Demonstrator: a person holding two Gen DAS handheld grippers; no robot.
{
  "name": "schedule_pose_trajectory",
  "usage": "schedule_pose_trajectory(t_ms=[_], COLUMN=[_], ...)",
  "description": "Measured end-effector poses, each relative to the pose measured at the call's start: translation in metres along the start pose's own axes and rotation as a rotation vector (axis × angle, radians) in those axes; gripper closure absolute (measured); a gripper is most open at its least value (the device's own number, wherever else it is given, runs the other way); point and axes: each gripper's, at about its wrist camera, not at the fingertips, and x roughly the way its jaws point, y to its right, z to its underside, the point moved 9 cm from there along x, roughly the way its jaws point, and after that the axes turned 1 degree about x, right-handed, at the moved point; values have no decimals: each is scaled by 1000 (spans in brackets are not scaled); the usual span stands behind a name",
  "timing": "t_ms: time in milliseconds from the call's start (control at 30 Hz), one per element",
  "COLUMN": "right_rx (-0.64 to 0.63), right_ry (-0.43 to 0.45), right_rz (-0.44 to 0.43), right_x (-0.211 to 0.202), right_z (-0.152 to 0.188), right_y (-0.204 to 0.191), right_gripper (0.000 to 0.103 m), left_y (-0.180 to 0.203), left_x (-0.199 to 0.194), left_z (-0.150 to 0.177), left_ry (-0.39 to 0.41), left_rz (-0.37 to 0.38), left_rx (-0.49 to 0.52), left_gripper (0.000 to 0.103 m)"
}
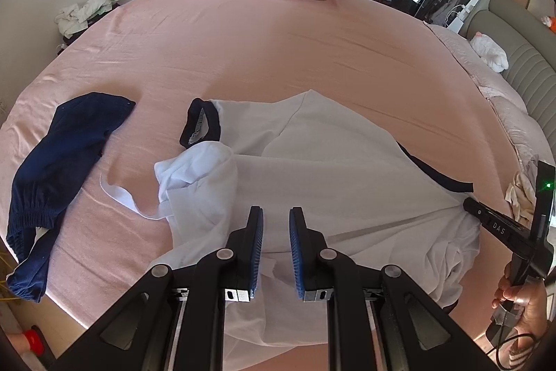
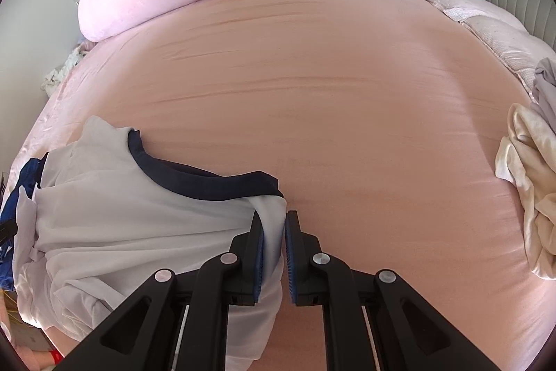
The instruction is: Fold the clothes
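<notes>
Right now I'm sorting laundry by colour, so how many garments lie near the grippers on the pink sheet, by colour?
White with navy trim: 1, the white shirt, gripped at one edge by the right gripper.
Navy: 1, the navy shorts.
Cream: 1, the cream garment.
Total: 3

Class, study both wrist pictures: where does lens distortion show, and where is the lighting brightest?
Left wrist view: the fisheye bows the pink bed into a dome, dark corners ring the frame, and the white shirt looks brightest. Right wrist view: same bulge and vignette; soft daylight, faint shadows.
</notes>
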Motion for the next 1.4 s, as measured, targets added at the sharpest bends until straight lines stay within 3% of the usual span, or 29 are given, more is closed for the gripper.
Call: schedule_pose_trajectory(t_ms=[200, 400, 533, 633, 667, 700, 767, 833, 867, 1033, 1400], right_rx=[11, 82, 131, 148, 145, 143, 138, 132, 130, 117, 121], right_ry=[6, 23, 36, 36, 32, 29, 21, 14, 10, -8, -77], right_rz=[11, 45, 72, 66, 53, 40, 15, -11, -23, -87, -227], right_x=[1, -7, -13, -14, -13, -13, -11, -10, -9, -5, -7], right_z=[-4, -7, -9, -10, -9, -9, -9, -9, -9, -8, 18], right_y=[8, 34, 53, 56, 53, 50, 44, 37, 34, 18, -16], right_gripper=[95, 99, 99, 99, 98, 97, 86, 35, 27, 25, 25], left_y=[22, 41, 63, 78, 84, 88, 97, 102, 104, 106, 100], left_x=[1, -4, -1, 9, 13, 16, 21, 22, 23, 24, 16], left_z=[-3, -6, -5, 1, 4, 7, 14, 18, 20, 26, 34], left_ry=[-13, -11, -28, -99, -128, -160, -217, -231, -239, -271, -303], left_rz=[-11, 29, 88, 172, 213, 253, 322, 365, 373, 356, 437], left_rx=[64, 84, 108, 58, 32, 4, -52, -87, -96, -119, -207], left_gripper=[90, 90, 89, 86, 78, 60, 35, 34, 33, 28, 26])
